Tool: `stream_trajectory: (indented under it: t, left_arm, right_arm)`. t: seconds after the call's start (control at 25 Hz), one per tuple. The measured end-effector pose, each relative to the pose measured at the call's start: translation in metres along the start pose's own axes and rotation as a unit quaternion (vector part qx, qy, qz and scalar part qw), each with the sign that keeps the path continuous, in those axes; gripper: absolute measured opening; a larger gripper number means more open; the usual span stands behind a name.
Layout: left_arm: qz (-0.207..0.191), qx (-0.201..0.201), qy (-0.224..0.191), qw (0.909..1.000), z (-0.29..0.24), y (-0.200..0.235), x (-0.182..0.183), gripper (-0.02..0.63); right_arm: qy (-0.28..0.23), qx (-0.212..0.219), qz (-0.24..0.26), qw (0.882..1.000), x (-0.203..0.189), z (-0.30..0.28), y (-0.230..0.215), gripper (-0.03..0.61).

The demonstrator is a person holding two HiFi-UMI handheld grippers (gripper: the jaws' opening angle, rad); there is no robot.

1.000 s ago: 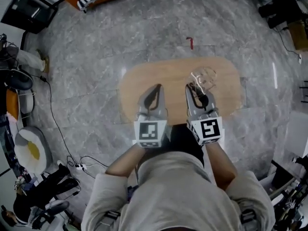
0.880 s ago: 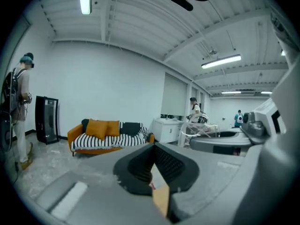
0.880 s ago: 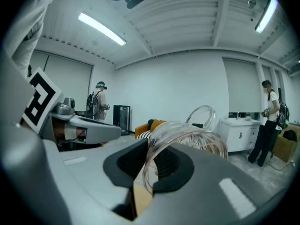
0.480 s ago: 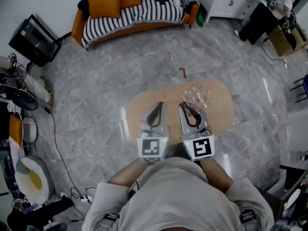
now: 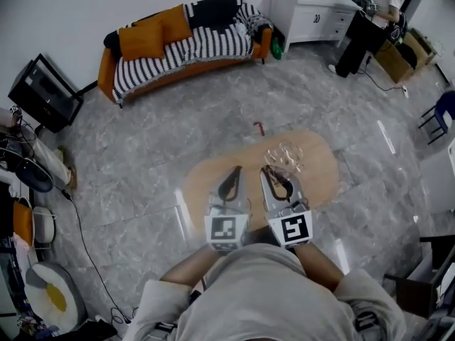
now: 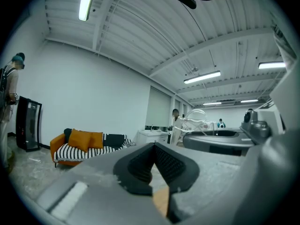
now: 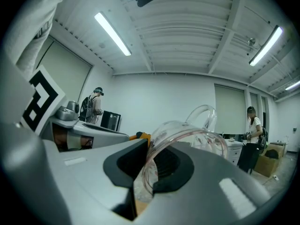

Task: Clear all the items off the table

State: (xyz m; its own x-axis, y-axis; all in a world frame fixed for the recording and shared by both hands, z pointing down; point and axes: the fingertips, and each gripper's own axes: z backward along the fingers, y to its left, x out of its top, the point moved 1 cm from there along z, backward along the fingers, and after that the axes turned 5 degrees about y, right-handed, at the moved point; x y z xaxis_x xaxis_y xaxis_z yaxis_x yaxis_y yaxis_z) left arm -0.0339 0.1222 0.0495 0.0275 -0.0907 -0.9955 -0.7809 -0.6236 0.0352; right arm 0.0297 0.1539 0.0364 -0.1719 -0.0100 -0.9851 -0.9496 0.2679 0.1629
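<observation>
Seemingly nearly done: the right gripper (image 5: 273, 173) clamps the rim of a glass mug (image 5: 285, 155) held over the table (image 5: 317, 179), which looks otherwise bare, while the left gripper (image 5: 232, 173) is closed, empty.

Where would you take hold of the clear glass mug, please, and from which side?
I would pinch the thin wall at the rim of the glass mug, one jaw inside, one outside, coming from the side opposite its loop handle. The open mouth admits a jaw and the handle juts out away. The right gripper holds it this way.
</observation>
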Motion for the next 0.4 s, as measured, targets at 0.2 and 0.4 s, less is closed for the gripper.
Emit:
stream_trajectory:
  t: [0.2, 0.4]
  left_arm:
    - [-0.012, -0.021, 0.003, 0.9997, -0.002, -0.010, 0.003, 0.020]
    - [-0.027, -0.034, 0.012, 0.9990, 0.004, -0.026, -0.005, 0.020]
  right_arm:
    - [-0.001, -0.014, 0.000, 1.000, 0.005, 0.007, -0.004, 0.043]
    - [0.004, -0.014, -0.002, 1.000, 0.003, 0.020, -0.005, 0.043]
